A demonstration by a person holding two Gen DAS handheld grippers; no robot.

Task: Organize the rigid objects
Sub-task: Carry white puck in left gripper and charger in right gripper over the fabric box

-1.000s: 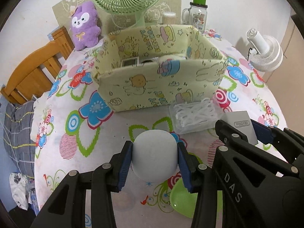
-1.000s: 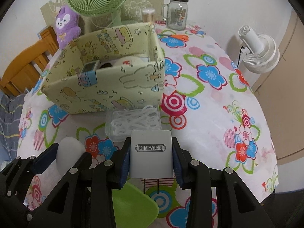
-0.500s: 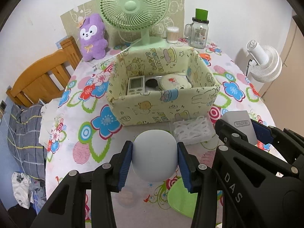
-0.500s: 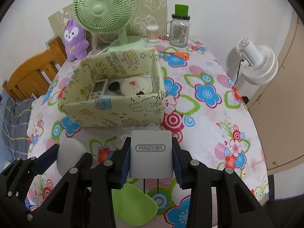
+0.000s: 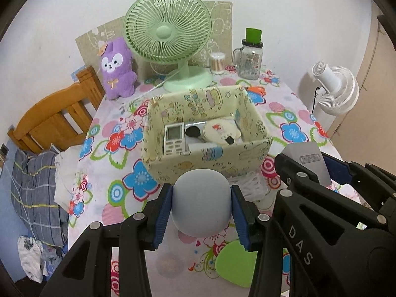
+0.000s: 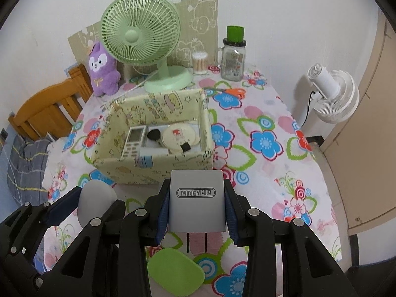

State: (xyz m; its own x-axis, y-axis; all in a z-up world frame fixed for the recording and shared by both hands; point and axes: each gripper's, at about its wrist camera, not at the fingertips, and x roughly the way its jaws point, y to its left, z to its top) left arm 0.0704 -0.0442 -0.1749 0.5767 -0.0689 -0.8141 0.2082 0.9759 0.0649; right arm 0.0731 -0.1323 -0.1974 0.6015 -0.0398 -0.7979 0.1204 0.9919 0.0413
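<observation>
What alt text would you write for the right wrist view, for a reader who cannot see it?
The right gripper grips a grey rectangular plug adapter above a flower-print tablecloth, in front of an open yellow cartoon-print box holding a white remote control. At the left edge, the left gripper holds a rounded pale grey object. A green desk fan stands behind the box.

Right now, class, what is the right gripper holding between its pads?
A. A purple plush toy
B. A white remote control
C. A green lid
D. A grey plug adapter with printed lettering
D: the right gripper is shut on the grey plug adapter, whose prongs hang below it.
</observation>
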